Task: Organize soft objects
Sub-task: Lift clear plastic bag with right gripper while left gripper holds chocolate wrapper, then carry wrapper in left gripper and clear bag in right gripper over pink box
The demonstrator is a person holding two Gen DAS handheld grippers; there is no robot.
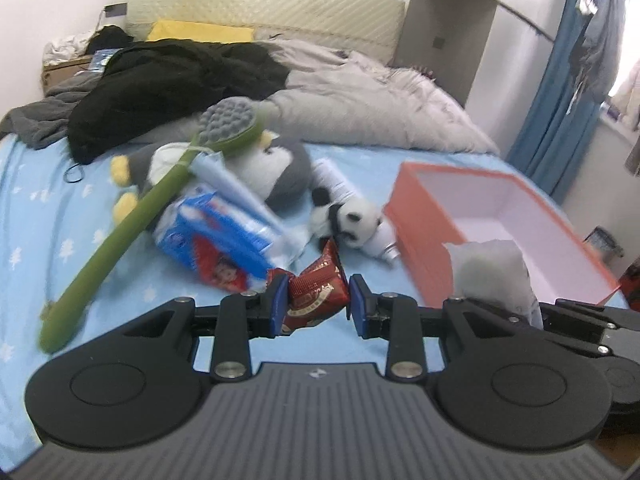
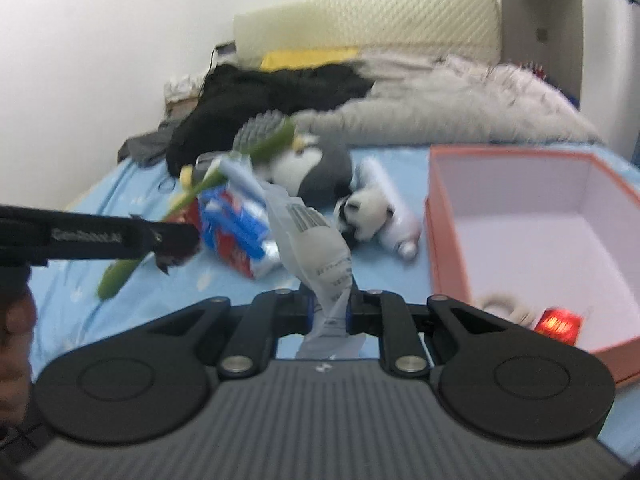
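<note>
Red crinkled foil snack packet (image 1: 316,292) sits clamped in the left gripper (image 1: 318,302) jaws, above the blue bed sheet (image 1: 48,208). Right gripper (image 2: 330,308) jaws pinch a grey plastic pouch (image 2: 316,240). Next, I judge, both go into the orange cardboard box (image 2: 444,240) nearby.

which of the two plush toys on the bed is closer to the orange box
The small panda plush, black and white, lies just left of the orange box. The bigger grey penguin plush lies farther back.
</note>
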